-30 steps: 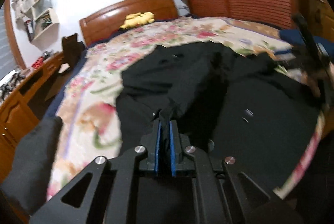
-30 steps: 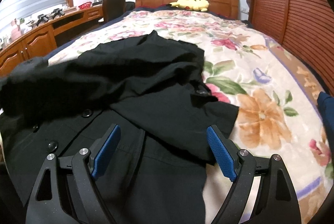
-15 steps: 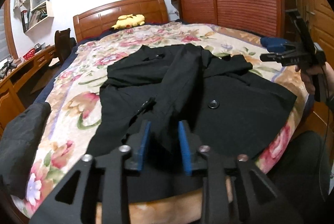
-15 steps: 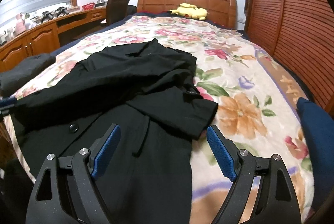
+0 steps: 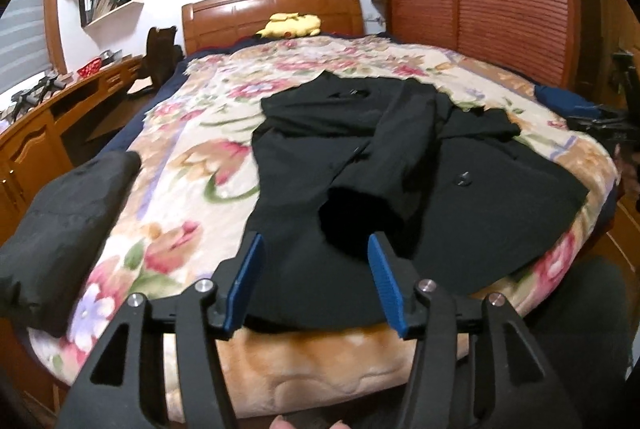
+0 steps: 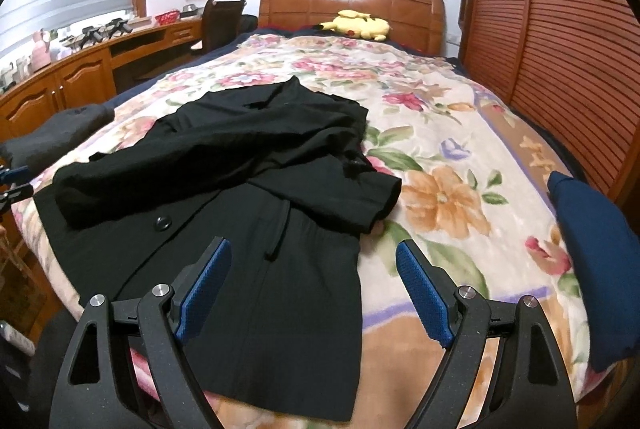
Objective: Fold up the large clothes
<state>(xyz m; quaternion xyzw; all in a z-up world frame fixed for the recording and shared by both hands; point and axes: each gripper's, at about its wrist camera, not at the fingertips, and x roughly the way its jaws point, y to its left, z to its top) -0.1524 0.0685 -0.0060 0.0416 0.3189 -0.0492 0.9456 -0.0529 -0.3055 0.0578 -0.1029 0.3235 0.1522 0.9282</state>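
A large black coat [image 5: 400, 165] lies spread on the floral bedspread [image 5: 192, 165], with one sleeve folded diagonally across its front. It also shows in the right wrist view [image 6: 248, 189]. My left gripper [image 5: 316, 281] is open and empty, held above the coat's near hem. My right gripper [image 6: 312, 289] is open and empty above the coat's lower edge. The right gripper also appears at the far right of the left wrist view [image 5: 612, 125].
A dark grey folded garment [image 5: 64, 229] lies at the bed's left edge. A navy folded garment [image 6: 592, 261] lies at the right edge. A yellow plush [image 6: 356, 25] sits by the wooden headboard. A wooden desk [image 6: 72, 77] runs along the left; a slatted wardrobe [image 6: 560, 29] stands on the right.
My left gripper has let go of the coat sleeve, opened wide and pulled back from the bed. The sleeve now lies across the coat. My right gripper has also drawn back, staying open.
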